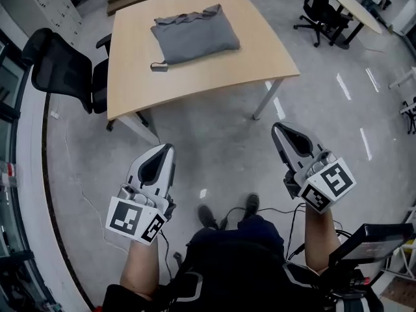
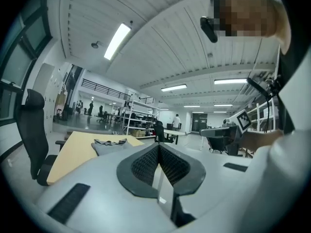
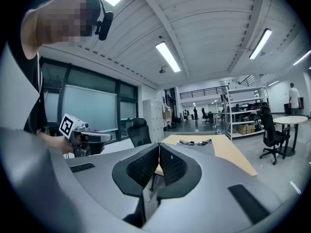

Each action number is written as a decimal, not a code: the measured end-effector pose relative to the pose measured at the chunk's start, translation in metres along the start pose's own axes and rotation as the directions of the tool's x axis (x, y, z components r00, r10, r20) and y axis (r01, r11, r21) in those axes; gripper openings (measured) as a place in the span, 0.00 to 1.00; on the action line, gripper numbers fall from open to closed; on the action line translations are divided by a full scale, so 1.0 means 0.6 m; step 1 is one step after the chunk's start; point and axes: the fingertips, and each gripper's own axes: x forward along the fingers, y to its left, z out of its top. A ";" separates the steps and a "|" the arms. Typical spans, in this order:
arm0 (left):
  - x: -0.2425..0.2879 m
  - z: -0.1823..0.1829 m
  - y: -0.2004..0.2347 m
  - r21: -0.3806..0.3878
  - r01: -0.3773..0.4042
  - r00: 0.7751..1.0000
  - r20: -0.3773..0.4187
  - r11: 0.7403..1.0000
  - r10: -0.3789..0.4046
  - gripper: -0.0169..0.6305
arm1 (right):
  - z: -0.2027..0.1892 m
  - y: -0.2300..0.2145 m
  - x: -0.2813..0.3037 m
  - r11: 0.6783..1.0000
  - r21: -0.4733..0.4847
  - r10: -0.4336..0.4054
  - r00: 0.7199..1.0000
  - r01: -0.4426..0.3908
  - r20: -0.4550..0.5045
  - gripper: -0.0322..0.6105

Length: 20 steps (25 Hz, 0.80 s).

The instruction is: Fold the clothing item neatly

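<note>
A grey garment (image 1: 194, 36) lies folded into a compact rectangle on the far half of the wooden table (image 1: 257, 57). It shows small and far off in the left gripper view as the grey garment (image 2: 109, 143) and in the right gripper view as the grey garment (image 3: 194, 142). My left gripper (image 1: 170, 149) is held low over the floor, well short of the table, jaws shut with nothing between them. My right gripper (image 1: 277, 128) hangs at the right, also shut and empty, apart from the table's near right corner.
A black office chair (image 1: 65, 70) stands at the table's left side. Another black chair (image 1: 320, 8) and a second table (image 1: 354, 5) are at the far right. The person's shoes (image 1: 227, 212) stand on the grey floor between the grippers. Cables trail on the floor.
</note>
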 end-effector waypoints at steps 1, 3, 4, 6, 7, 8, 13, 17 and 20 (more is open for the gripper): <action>-0.012 0.001 -0.013 0.002 0.004 1.000 0.003 1.000 -0.004 0.03 | -0.002 0.012 -0.016 1.000 -0.004 0.001 1.000 -0.001 -0.003 0.06; -0.026 0.005 -0.044 0.013 0.009 1.000 0.009 1.000 -0.009 0.03 | -0.002 0.023 -0.046 1.000 -0.007 0.005 1.000 -0.005 0.002 0.06; -0.030 0.007 -0.061 0.020 0.009 1.000 0.009 1.000 -0.009 0.03 | -0.001 0.025 -0.060 1.000 -0.007 0.009 1.000 -0.009 0.009 0.06; -0.033 0.010 -0.096 0.032 0.001 1.000 0.006 0.999 -0.001 0.03 | 0.001 0.026 -0.088 1.000 -0.009 0.025 0.999 -0.024 0.027 0.06; -0.034 0.010 -0.115 0.034 -0.006 1.000 0.007 0.999 0.006 0.03 | -0.001 0.025 -0.104 0.999 -0.010 0.035 0.999 -0.035 0.035 0.06; -0.035 0.008 -0.137 0.034 -0.016 1.000 0.010 0.999 0.015 0.03 | -0.005 0.023 -0.120 0.999 -0.010 0.048 0.998 -0.047 0.040 0.06; -0.037 -0.014 -0.264 0.017 -0.075 0.997 0.010 0.997 0.075 0.03 | -0.036 0.002 -0.217 0.993 0.001 0.120 0.991 -0.120 0.063 0.06; -0.034 -0.023 -0.362 -0.002 -0.094 0.995 -0.017 0.996 0.094 0.03 | -0.058 -0.020 -0.295 0.991 0.013 0.130 0.991 -0.131 0.042 0.06; -0.044 -0.014 -0.418 0.019 -0.077 0.997 -0.026 0.997 0.077 0.03 | -0.061 -0.018 -0.335 0.991 0.036 0.126 0.991 -0.127 0.035 0.06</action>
